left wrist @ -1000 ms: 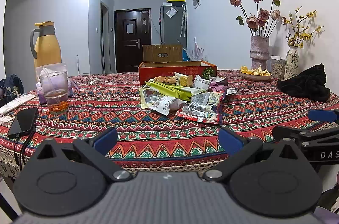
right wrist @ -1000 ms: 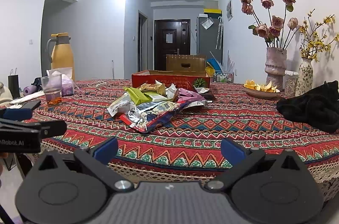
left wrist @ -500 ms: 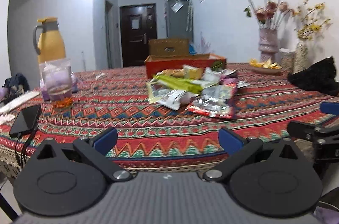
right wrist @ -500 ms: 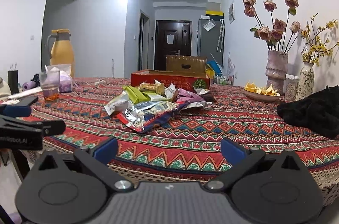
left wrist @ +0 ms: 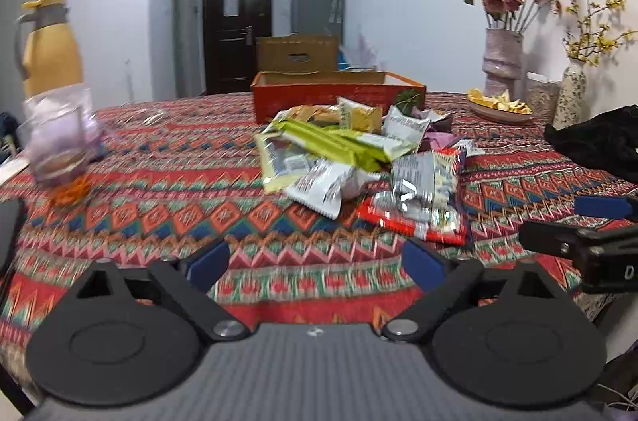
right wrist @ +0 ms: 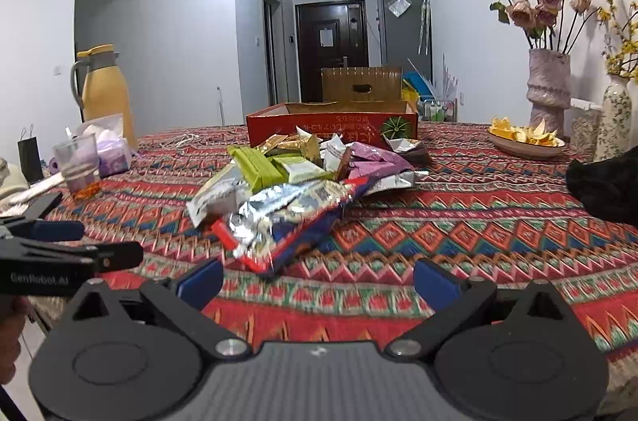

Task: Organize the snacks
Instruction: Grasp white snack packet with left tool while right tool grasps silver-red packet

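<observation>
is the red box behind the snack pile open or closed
Open. The red box has no top over it; its flap stands upright at the back. The contents cannot be seen.

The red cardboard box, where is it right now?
In both wrist views the red cardboard box stands mid-table on the patterned tablecloth, just behind the snack pile, left of the peel dish.

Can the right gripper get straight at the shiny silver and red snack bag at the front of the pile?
Probably yes. The right gripper is open and empty, and only bare patterned tablecloth lies between it and the silver and red snack bag, the nearest packet.
</observation>
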`<act>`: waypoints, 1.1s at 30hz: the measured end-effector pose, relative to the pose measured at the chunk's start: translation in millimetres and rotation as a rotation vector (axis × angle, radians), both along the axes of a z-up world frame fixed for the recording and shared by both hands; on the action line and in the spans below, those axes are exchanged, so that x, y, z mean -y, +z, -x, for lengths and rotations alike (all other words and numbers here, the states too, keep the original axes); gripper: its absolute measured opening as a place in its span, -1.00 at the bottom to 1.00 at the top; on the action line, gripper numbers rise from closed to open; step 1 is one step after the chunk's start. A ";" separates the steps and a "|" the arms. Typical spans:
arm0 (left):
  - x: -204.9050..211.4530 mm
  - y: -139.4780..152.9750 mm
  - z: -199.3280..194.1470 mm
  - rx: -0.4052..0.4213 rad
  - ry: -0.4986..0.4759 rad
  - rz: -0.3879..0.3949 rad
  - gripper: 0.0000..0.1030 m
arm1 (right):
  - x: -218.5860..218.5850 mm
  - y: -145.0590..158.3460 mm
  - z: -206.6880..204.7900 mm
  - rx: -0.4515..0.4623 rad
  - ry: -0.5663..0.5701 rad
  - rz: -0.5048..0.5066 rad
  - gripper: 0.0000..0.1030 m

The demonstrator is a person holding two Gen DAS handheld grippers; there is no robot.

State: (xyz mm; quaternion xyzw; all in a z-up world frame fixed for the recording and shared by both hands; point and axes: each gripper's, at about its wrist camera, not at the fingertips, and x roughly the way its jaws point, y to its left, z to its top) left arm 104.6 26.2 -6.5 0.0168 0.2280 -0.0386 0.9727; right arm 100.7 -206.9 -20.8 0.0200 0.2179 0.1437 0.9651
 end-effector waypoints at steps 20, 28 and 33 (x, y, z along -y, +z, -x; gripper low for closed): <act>-21.4 -14.3 -159.8 -0.229 -0.305 0.054 -0.14 | -45.3 2.7 -115.1 -0.162 -0.027 -0.095 0.87; -42.1 -9.8 -120.5 -0.212 -0.118 0.055 -0.18 | -72.6 0.3 -141.5 -0.174 -0.003 -0.038 0.88; -44.1 -7.6 -104.4 -0.219 -0.064 0.036 -0.18 | -89.1 -4.6 -138.6 -0.153 -0.026 0.118 0.70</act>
